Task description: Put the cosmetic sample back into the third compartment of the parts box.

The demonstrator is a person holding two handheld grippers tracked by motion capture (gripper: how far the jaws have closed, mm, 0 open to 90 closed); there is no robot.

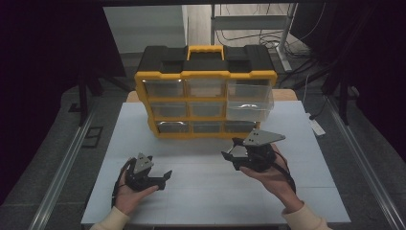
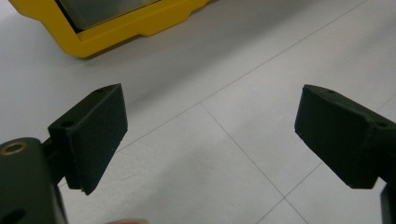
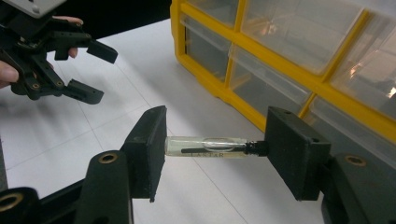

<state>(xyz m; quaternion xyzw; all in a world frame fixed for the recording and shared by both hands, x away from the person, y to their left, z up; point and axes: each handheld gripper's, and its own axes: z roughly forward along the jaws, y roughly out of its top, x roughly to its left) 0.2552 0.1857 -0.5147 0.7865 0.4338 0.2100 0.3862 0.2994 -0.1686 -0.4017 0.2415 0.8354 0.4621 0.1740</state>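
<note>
Item one, nearest the lens: our right gripper (image 3: 212,149), jaws clamped end to end on a small clear vial (image 3: 208,147), its long axis running straight across the gap, black cap against the right-hand pad. Item two: yellow organizer (image 1: 206,75) at the table's (image 1: 210,196) far side, one drawer (image 1: 250,101) at its right pulled out, just beyond our right gripper, the nearer of the two. Item three: our left gripper (image 1: 165,177), jaws apart and empty, low over the table, well short of the organizer.
</note>
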